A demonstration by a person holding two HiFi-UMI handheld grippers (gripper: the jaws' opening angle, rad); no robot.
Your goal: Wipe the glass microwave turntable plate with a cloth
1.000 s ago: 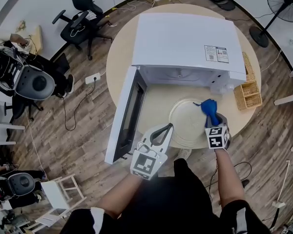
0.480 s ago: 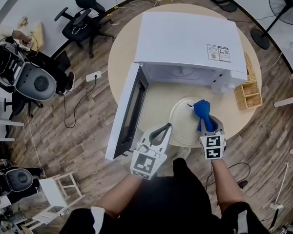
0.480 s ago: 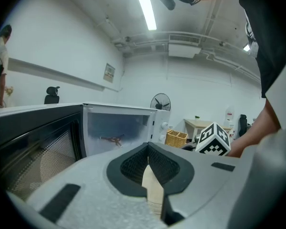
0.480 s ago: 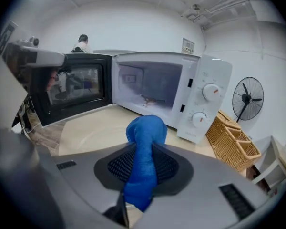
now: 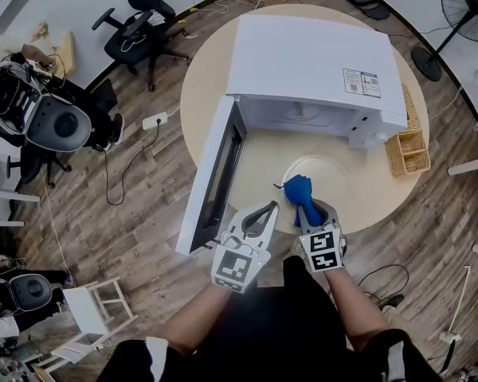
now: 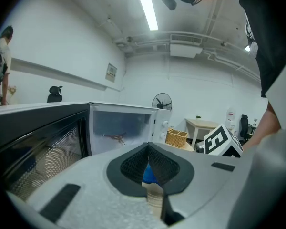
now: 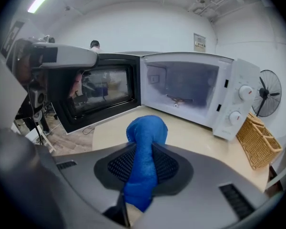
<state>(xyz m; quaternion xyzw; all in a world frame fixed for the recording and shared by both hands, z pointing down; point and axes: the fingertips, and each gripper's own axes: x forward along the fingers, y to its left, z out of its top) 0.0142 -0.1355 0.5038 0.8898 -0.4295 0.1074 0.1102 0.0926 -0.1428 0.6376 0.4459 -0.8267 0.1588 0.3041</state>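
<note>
A round table (image 5: pixel 205 102) carries a white microwave (image 5: pixel 311 58) with its door (image 5: pixel 215 181) swung open to the left. The glass turntable plate (image 5: pixel 338 180) lies flat on the table in front of the oven, and a wicker basket (image 5: pixel 406 153) stands to the right. The left hand-held gripper (image 5: pixel 259 213) hangs at the table's near edge, jaws together on nothing. The right hand-held gripper (image 5: pixel 311 213) is clamped on a bunched blue cloth (image 5: pixel 299 191), whose free end lies over the plate's near-left rim.
</note>
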